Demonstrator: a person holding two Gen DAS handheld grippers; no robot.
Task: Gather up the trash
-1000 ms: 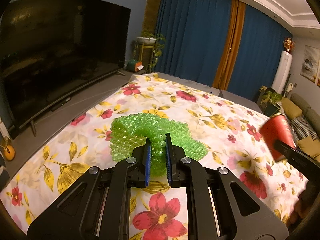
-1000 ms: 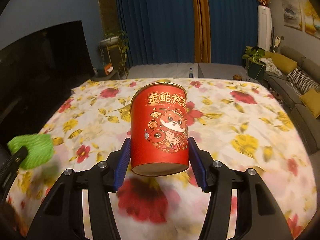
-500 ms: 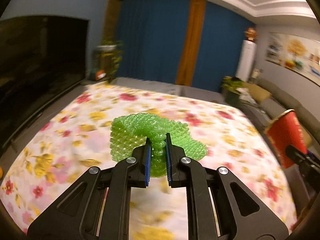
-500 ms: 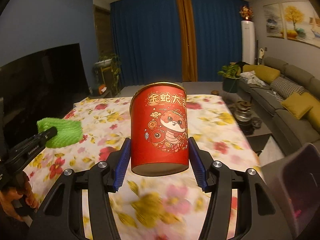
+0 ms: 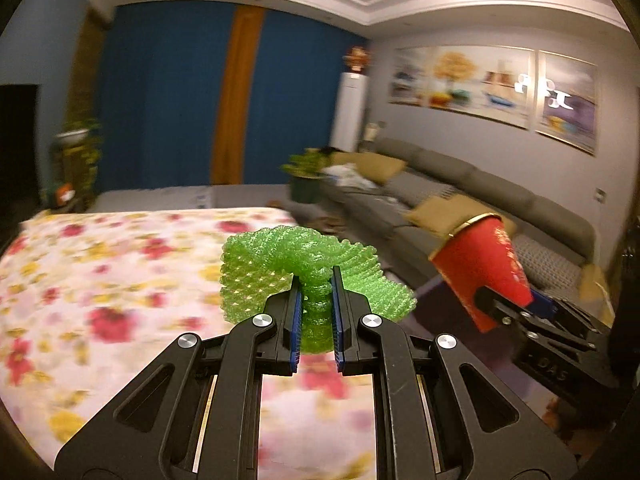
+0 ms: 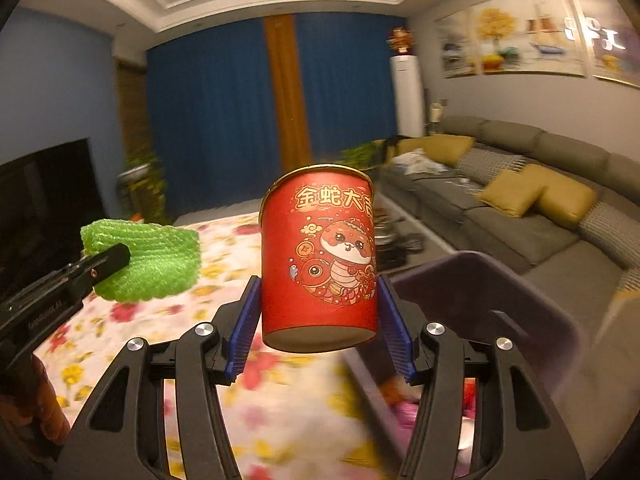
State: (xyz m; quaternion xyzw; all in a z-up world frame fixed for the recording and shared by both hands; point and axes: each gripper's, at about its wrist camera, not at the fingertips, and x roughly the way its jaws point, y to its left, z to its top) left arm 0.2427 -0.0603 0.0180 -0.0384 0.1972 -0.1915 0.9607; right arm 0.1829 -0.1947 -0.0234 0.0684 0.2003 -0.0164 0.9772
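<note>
From the left wrist, the left gripper [image 5: 314, 312] pinches green foam netting [image 5: 308, 276], with the cup at three o'clock; from the right wrist, the right gripper [image 6: 320, 316] clamps the upright red cup [image 6: 320, 256], purple bin [image 6: 500, 300] at four o'clock, nearer this hand

The left gripper [image 5: 314, 280] is matte black plastic; two broad arms with long triangular cut-outs run forward to the fingers [image 5: 295, 320], each lined with a ribbed blue pad; round silver screws sit at the pivots. The right gripper [image 6: 320, 292] has the same build; black linkage arms, silver screw heads, blue ribbed pads on its fingers [image 6: 244, 320]. Seen side-on from the opposite camera, each black body carries small pale lettering, too blurred to read.
</note>
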